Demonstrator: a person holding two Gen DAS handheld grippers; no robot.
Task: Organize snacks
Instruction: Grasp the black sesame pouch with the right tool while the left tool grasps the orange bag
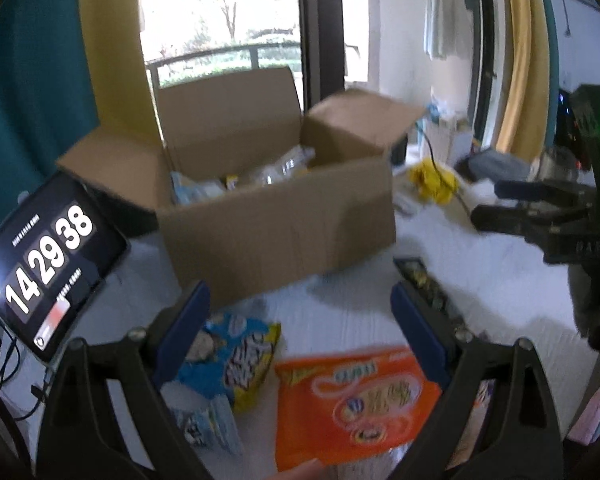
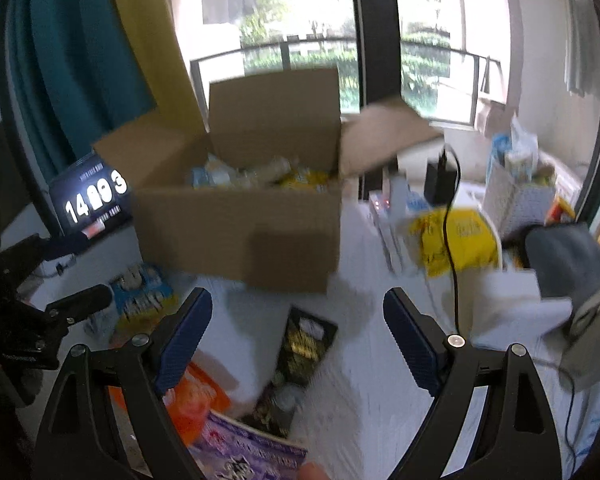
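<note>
While the orange snack bag (image 1: 356,404) lies flat on the white desk (image 1: 480,280), the left gripper (image 1: 300,336) hangs right over it, fingers (image 1: 418,336) wide apart, nothing held. Blue-yellow packet (image 1: 236,360) just beside the left finger. Right gripper (image 2: 298,336) spread too, black packet (image 2: 304,344) between its fingers, untouched. Open cardboard box (image 1: 276,220) sits behind.
</note>
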